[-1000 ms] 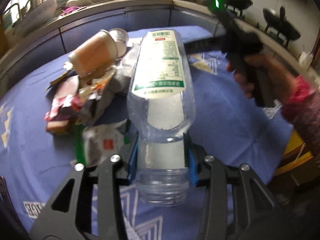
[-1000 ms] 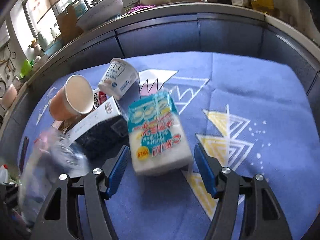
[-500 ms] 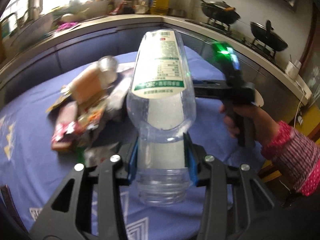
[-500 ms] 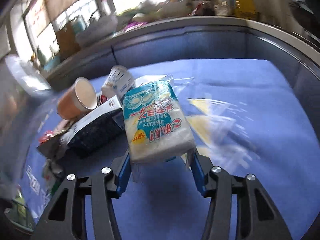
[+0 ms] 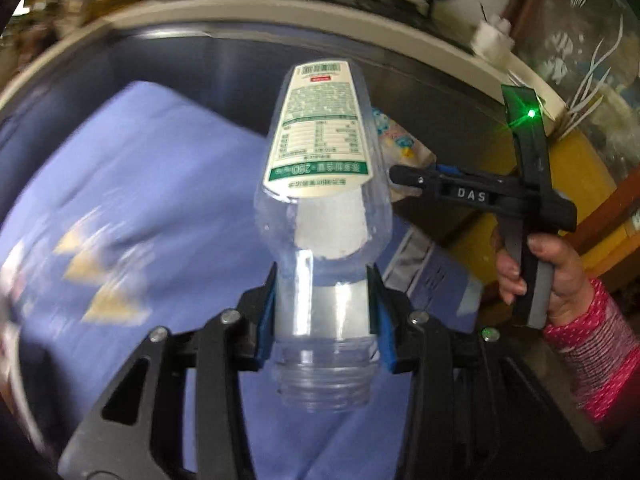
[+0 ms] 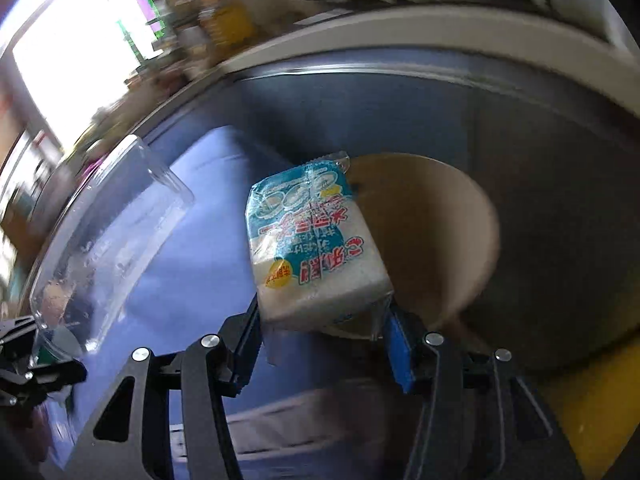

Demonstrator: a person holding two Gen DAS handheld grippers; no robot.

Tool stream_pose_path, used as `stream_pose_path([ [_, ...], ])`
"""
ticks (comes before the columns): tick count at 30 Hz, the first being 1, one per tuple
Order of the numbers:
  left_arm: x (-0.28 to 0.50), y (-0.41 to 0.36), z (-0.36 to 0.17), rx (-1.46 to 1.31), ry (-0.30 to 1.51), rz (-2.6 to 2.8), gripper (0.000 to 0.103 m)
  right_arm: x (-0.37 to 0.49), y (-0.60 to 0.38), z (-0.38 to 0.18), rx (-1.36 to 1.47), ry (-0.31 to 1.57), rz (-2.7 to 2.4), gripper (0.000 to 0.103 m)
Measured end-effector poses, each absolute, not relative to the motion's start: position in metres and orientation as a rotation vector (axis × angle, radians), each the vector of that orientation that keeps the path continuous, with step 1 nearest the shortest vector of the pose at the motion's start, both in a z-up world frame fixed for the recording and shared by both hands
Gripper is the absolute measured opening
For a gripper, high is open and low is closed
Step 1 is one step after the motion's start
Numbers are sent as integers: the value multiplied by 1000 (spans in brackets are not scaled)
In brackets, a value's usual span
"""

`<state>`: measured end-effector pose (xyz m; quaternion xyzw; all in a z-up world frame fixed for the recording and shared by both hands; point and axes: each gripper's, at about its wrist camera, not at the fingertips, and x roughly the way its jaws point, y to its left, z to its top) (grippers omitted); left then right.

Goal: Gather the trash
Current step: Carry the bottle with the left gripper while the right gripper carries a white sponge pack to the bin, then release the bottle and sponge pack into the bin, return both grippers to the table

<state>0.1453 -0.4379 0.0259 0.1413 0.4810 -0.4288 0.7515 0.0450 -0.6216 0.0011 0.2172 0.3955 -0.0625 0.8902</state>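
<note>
My left gripper (image 5: 322,312) is shut on the neck of a clear empty plastic bottle (image 5: 320,184) with a white and green label, held in the air over the right part of the blue tablecloth (image 5: 132,184). My right gripper (image 6: 320,328) is shut on a white and teal wrapped packet (image 6: 312,248), held just in front of a round beige bin (image 6: 440,240) past the table's edge. The right gripper (image 5: 404,178) also shows in the left wrist view with the packet (image 5: 396,140) behind the bottle. The bottle (image 6: 104,248) shows at the left of the right wrist view.
A dark counter front (image 6: 520,128) curves behind the table. Yellow floor (image 6: 592,400) lies to the right. A hand in a pink sleeve (image 5: 580,312) holds the right gripper's handle. Blurred yellow triangle patterns (image 5: 96,272) mark the cloth.
Both grippers have swung right with their loads, away from the pile of cups and wrappers, which has left both views. The beige bin has come into the right wrist view.
</note>
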Motion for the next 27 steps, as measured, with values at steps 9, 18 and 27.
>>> stream_pose_path([
  [9,209,-525,-19,207,1384,-950,40,53,-658,-26,453,862,-260,59],
  [18,212,-531,2,98,1360,-903,67,58,-650,-25,365,838,-288,62],
  [27,180,-442,66,19,1124,-923,67,38,-627,27,391,679,-235,62],
])
